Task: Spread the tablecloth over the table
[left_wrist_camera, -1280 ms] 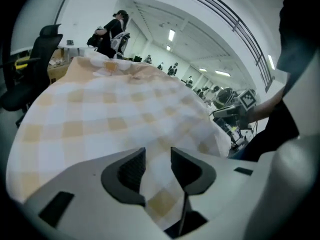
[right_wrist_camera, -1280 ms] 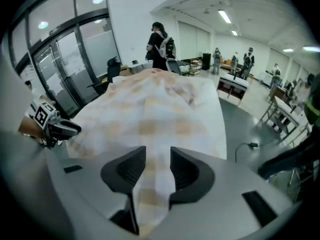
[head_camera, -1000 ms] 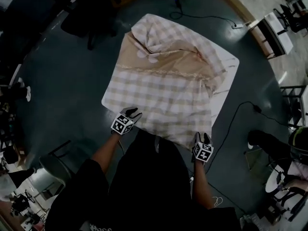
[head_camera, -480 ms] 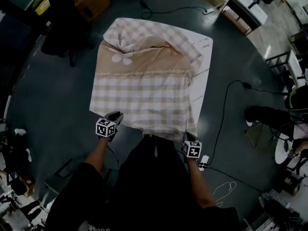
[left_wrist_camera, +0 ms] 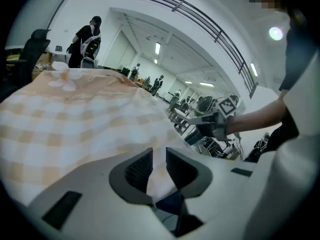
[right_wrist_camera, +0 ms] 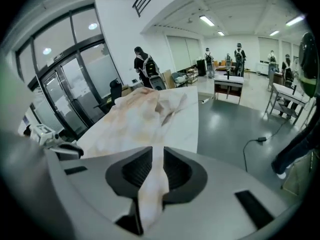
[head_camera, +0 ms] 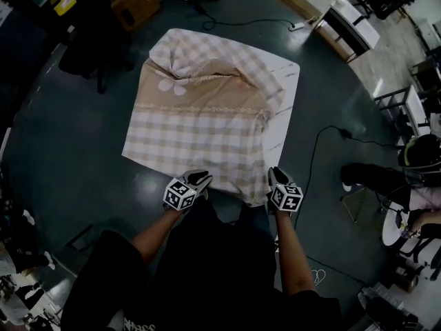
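A beige-and-white checked tablecloth point(head_camera: 200, 126) with a plain peach band and white flowers lies over a white table point(head_camera: 288, 92). It is bunched along the far right, where a strip of tabletop shows bare. My left gripper point(head_camera: 200, 178) is at the cloth's near edge, a fold of fabric point(left_wrist_camera: 159, 176) pinched between its pads. At the near right corner, the right gripper point(head_camera: 275, 175) has a strip of cloth point(right_wrist_camera: 152, 184) running between its pads; its jaws are opening. The right gripper point(left_wrist_camera: 217, 121) also shows in the left gripper view.
Dark floor surrounds the table. A black cable point(head_camera: 317, 150) trails on the floor to the right, beside a seated person point(head_camera: 413, 178). A cardboard box point(head_camera: 134, 2) and a dark chair point(head_camera: 86, 54) stand at the far left. Desks point(head_camera: 348, 23) stand at the far right.
The left gripper slid right along the near edge, away from the near left corner. The right gripper shifted slightly at the near right corner. Both now have cloth between their jaws.
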`<control>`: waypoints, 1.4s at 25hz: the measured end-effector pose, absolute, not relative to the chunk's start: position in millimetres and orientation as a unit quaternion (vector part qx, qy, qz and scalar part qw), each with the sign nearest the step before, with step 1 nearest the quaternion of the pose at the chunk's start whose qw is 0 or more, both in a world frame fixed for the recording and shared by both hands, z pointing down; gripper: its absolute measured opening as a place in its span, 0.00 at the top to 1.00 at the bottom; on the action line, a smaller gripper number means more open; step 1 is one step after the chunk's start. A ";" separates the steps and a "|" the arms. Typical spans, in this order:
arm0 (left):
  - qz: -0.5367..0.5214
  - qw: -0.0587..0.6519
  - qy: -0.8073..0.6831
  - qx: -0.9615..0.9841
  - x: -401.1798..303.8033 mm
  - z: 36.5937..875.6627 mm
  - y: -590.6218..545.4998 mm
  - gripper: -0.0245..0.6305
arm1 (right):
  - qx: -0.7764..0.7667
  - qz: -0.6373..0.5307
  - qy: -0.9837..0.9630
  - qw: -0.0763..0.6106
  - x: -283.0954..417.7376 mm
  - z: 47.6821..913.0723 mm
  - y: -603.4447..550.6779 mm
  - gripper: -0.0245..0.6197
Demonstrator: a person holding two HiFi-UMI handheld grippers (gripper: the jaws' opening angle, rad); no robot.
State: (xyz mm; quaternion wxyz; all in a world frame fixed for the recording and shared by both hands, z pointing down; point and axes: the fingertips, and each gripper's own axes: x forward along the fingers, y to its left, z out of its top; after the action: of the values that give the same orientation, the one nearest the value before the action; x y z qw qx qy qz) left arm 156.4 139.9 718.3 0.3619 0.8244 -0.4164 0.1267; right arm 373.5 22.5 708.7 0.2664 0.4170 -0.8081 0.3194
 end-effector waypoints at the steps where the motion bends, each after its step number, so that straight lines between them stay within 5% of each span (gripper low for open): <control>1: 0.122 0.358 -0.413 0.829 179.1 716.0 134.0 0.82 | 0.408 0.320 -0.813 0.263 370.3 710.2 3.2 0.84; 13: 0.128 0.390 -0.578 0.705 280.9 740.1 93.2 0.88 | 0.277 0.423 -0.809 0.299 302.3 783.8 -118.5 0.77; 21: 0.101 0.396 -0.637 0.654 300.4 739.0 89.1 0.88 | 0.223 0.424 -0.822 0.307 303.5 783.1 -119.2 0.93; 35: 0.149 0.382 -0.566 0.715 337.9 754.5 99.8 0.88 | 0.355 0.289 -0.832 0.314 498.2 733.1 -199.9 0.94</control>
State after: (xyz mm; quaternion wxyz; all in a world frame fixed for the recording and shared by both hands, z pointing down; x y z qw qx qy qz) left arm 337.9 99.8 754.5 0.3818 0.7151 -0.5662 0.1495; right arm 498.2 -199.9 733.1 0.3135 0.3548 -0.8321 0.2888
